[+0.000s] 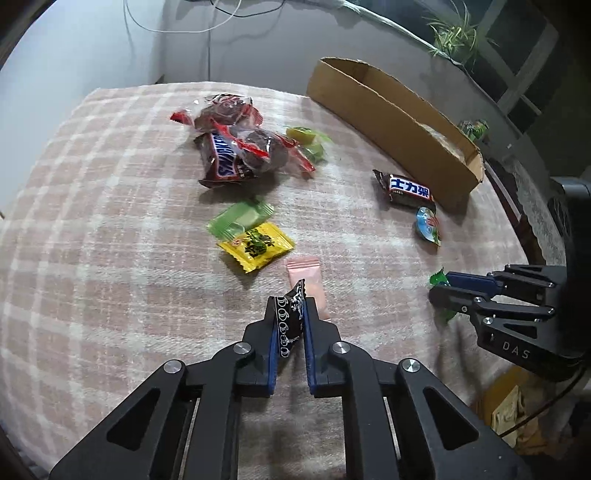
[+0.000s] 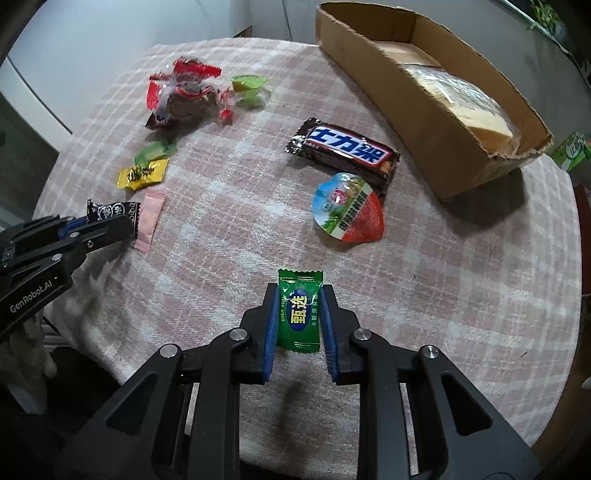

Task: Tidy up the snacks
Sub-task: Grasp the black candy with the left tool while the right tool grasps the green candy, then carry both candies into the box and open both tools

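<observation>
My left gripper [image 1: 290, 308] is shut on a black candy wrapper [image 1: 290, 317], held above a pink sachet [image 1: 308, 284]; the black candy wrapper also shows in the right wrist view [image 2: 110, 210]. My right gripper [image 2: 298, 295] is shut on a green candy [image 2: 299, 314]; the right gripper also shows in the left wrist view [image 1: 441, 290]. On the pink checked cloth [image 1: 92, 221] lie a Snickers bar [image 2: 343, 151], a jelly cup [image 2: 347, 208], a yellow sachet [image 1: 256, 245], a green sachet [image 1: 240, 219] and a pile of red-wrapped snacks [image 1: 240, 144].
An open cardboard box [image 2: 406, 92] with a wrapped pack inside stands at the table's far right. Two green jelly cups [image 2: 249, 86] lie by the pile. A potted plant [image 1: 456, 35] stands behind the box. The table edge drops off at right.
</observation>
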